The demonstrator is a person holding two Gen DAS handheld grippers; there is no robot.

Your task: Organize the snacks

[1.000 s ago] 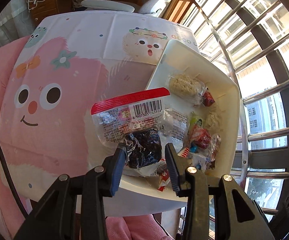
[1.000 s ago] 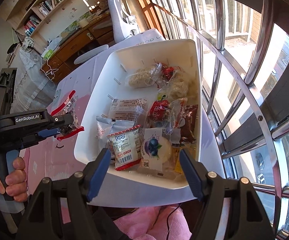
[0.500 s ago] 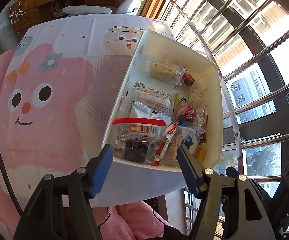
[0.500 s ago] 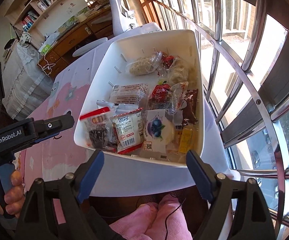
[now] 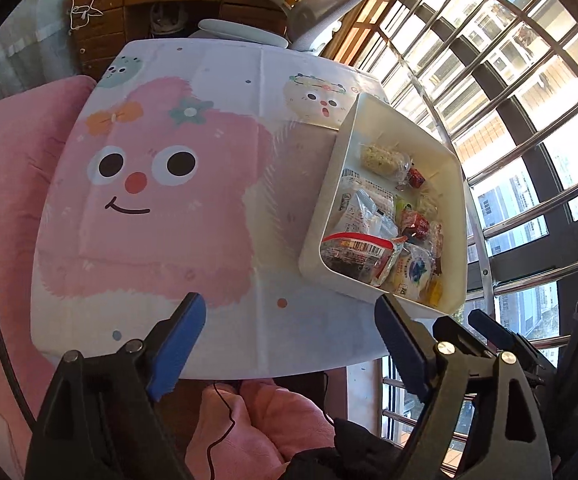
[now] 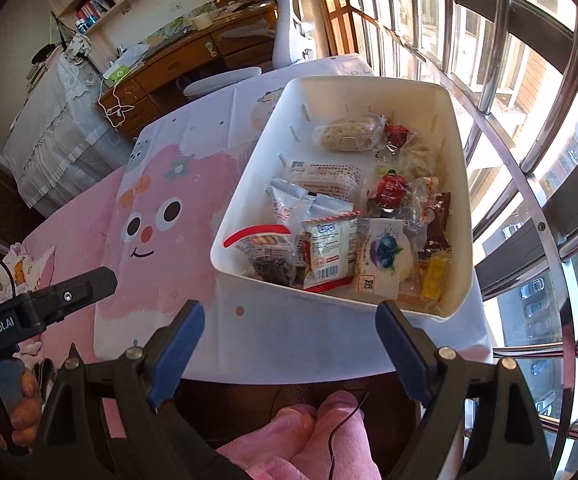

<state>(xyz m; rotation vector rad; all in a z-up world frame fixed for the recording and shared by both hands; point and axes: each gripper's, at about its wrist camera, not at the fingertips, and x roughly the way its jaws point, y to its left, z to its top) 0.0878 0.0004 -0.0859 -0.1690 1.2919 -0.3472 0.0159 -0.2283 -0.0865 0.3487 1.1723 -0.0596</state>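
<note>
Wrapped snacks (image 6: pixel 341 240) (heaped) in white bin (image 6: pixel 459 184)

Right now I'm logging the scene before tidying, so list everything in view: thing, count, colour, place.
bin: one, white, on the table's window side.
snack packets: about a dozen, mixed colours, piled in the bin.
red-topped packet: one, clear with dark contents, bin's near corner.
blueberry packet: one, white, near wall.
tablecloth: one, pink cartoon face, covering the table.
desk: one, brown wood, beyond the table.
left tool: one, black with blue pads, jaws opening, empty.
right tool: one, same colours, jaws opening, empty.
</note>
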